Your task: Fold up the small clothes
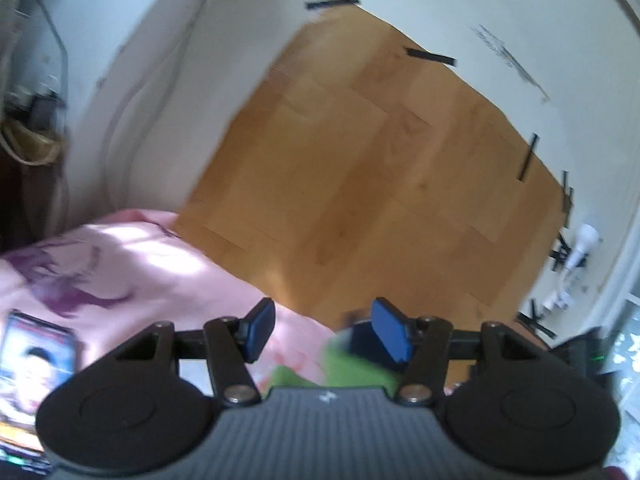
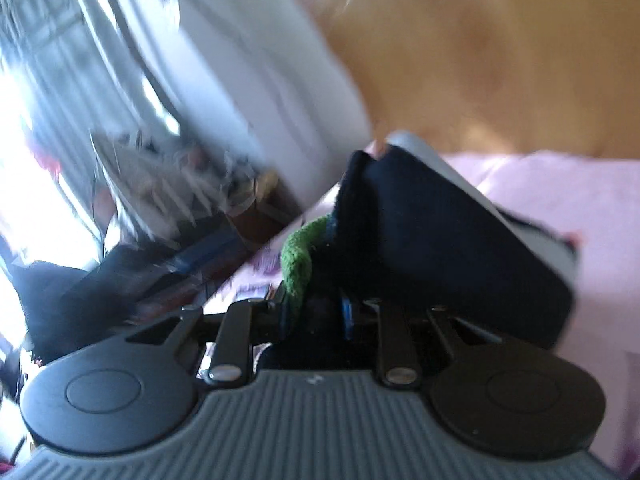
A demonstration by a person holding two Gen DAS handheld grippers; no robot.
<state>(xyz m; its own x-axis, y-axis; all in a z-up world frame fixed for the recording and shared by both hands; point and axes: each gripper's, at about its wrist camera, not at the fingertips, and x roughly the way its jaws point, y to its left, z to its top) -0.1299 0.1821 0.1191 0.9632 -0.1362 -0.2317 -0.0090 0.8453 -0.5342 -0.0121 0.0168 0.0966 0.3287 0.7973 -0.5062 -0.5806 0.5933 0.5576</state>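
Note:
In the right wrist view my right gripper [image 2: 316, 312] is shut on a dark navy garment [image 2: 432, 240] with a green knitted edge [image 2: 298, 260]. The garment is lifted and folds over above the pink cloth [image 2: 560, 200]; a grey panel [image 2: 460, 184] shows along its upper side. In the left wrist view my left gripper [image 1: 326, 330] is open and empty, its blue pads [image 1: 390, 334] wide apart above the pink patterned cloth [image 1: 120, 264]. A green piece of fabric [image 1: 352, 368] lies just below the right pad. Both views are blurred by motion.
A wooden floor [image 1: 380, 160] lies beyond the pink cloth. A phone with a lit screen [image 1: 32, 372] rests on the cloth at the left. White walls, black tape marks [image 1: 430, 56] and white cables [image 1: 576, 256] surround the floor. Clutter and a bright window [image 2: 60, 160] are at the right gripper's left.

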